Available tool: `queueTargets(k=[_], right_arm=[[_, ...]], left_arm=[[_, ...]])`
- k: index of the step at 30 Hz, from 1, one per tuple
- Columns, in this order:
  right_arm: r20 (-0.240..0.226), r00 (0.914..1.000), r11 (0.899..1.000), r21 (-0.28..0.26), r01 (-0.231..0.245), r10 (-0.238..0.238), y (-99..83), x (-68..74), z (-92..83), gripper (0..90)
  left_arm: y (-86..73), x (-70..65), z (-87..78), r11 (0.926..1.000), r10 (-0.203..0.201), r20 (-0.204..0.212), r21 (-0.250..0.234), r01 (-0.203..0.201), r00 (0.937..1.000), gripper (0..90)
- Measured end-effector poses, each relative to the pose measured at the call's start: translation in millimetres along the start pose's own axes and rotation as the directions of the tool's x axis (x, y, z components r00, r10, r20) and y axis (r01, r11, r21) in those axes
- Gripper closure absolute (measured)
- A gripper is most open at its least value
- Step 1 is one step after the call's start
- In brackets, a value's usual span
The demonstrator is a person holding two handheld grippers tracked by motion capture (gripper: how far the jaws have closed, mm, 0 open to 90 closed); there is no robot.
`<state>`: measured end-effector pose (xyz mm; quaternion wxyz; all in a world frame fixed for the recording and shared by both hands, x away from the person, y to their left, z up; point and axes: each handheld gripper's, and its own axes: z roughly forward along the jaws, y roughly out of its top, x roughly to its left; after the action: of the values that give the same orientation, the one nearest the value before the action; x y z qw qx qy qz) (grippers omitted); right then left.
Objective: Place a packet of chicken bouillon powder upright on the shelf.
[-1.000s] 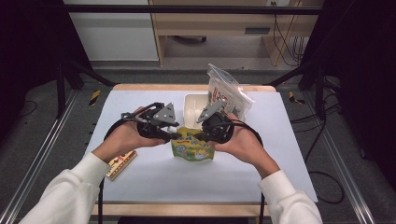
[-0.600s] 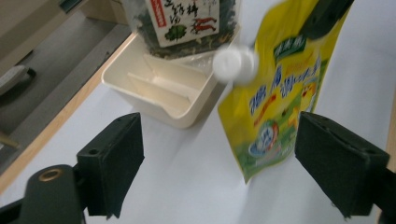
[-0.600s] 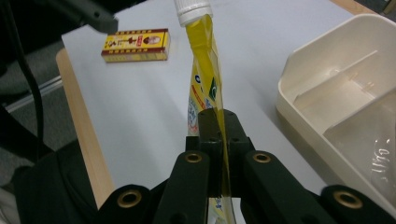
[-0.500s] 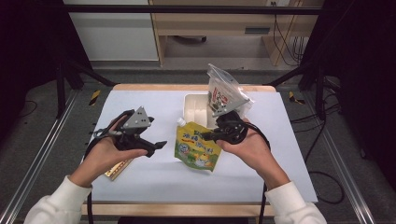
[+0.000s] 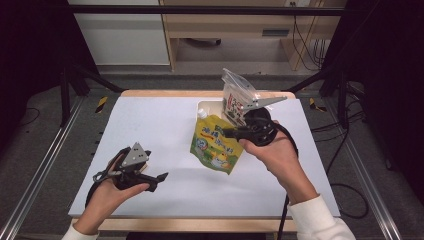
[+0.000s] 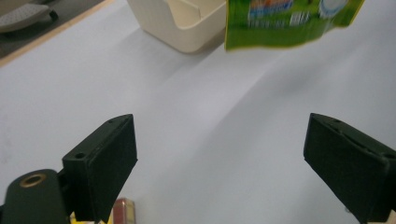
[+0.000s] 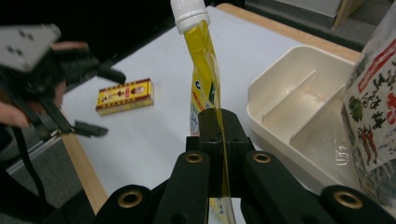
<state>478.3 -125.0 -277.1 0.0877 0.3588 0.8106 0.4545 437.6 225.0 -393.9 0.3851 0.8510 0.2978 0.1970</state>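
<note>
The yellow spout pouch (image 5: 216, 143) is gripped by the right hand-held gripper (image 5: 232, 132) above the tabletop (image 5: 150, 125), not yet binned; the left hand-held gripper (image 5: 159, 177), just opened, stands empty near the small box (image 7: 124, 96).

Across the top of your high view runs a dark rail (image 5: 210, 10), and behind it a pale wooden bench (image 5: 230, 30) stands at upper centre with a white cabinet panel (image 5: 117, 35) to its left. Grey floor (image 5: 40, 130) surrounds your white table (image 5: 150, 125), which has a light wood edge. Black curtains (image 5: 30, 55) close off the upper left and upper right corners. Metal rails (image 5: 37, 175) slant down the lower left and lower right, and cables (image 5: 350, 195) loop on the floor at the right. The light is even and soft.
</note>
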Motion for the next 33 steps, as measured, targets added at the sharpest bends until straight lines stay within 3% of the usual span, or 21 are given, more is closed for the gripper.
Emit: queueTargets(k=[6, 11, 12, 15, 23, 29, 33], right_arm=[[0.027, 0.9982, 0.996, -0.068, -0.052, 0.054, 12.8, -1.6, -13.8, 90.0], [0.064, 0.9950, 0.993, -0.100, -0.070, 0.077, 21.5, -3.8, -17.6, 90.0], [0.093, 0.9911, 0.989, -0.122, -0.084, 0.095, 27.3, -4.9, -17.9, 90.0], [0.113, 0.9864, 0.985, -0.141, -0.103, 0.119, 31.7, -6.3, -16.8, 90.0], [0.211, 0.9560, 0.959, -0.239, -0.152, 0.204, 49.7, -16.2, -2.6, 90.0], [0.274, 0.9330, 0.953, -0.254, -0.164, 0.234, 55.5, -21.9, 8.6, 90.0], [0.299, 0.9197, 0.948, -0.264, -0.177, 0.255, 57.8, -26.8, 15.5, 90.0]], left_arm=[[-24.3, -3.3, 7.4, 0.9985, -0.045, -0.035, -0.034, 0.043, 0.9984, 9.2], [-38.8, -5.6, 8.5, 0.9980, -0.048, -0.074, -0.045, 0.044, 0.9962, 9.4], [-41.4, -5.6, 7.7, 0.9979, -0.049, -0.085, -0.047, 0.045, 0.9952, 9.4], [-46.3, -4.8, 7.0, 0.9967, -0.066, -0.093, -0.053, 0.061, 0.9935, 9.3], [-52.0, -6.2, 7.9, 0.9977, -0.061, -0.102, -0.035, 0.058, 0.9929, 9.3], [-52.8, -7.2, 10.7, 0.9995, -0.031, -0.118, -0.006, 0.031, 0.9925, 9.2], [-53.1, -6.4, 10.3, 0.9990, -0.044, -0.123, -0.017, 0.042, 0.9915, 9.2]])
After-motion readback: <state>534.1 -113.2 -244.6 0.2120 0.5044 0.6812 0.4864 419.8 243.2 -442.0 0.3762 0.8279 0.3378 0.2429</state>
